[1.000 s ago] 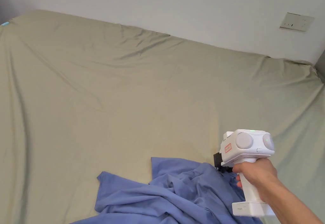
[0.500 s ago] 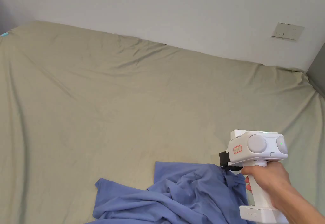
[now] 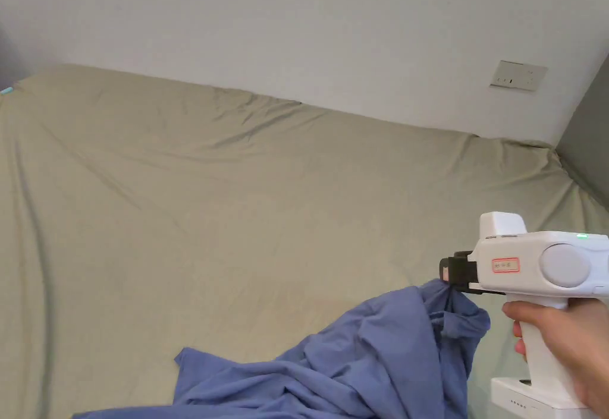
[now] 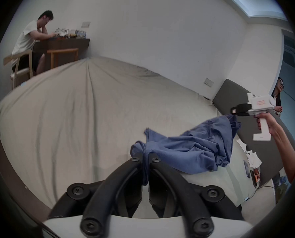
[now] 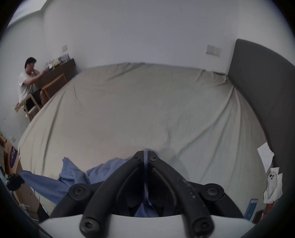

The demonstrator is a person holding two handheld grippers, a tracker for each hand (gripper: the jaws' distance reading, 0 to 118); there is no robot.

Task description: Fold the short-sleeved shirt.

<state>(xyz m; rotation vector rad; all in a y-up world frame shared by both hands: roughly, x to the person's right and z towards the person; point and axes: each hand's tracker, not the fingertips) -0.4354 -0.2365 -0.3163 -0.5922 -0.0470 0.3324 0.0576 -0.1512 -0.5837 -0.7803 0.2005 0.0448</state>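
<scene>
You hold the right gripper (image 3: 445,271) up at the near right of the bed (image 3: 208,200), and your hand (image 3: 565,334) is wrapped around its white handle. Its two black jaws are squeezed tight on a bunch of the blue shirt (image 3: 369,361), so that end of the shirt hangs up off the sheet. In the right gripper view, a thin strip of blue cloth shows in the slit between the closed jaws. Your left gripper (image 4: 145,157) is pinched shut too, with a fold of the shirt caught between its tips. The shirt is crumpled and stretched between your two grippers at the near edge of the bed. Part of it rests on the tan sheet. A wall plate (image 3: 518,75) sits on the white wall past the far right of the bed.
</scene>
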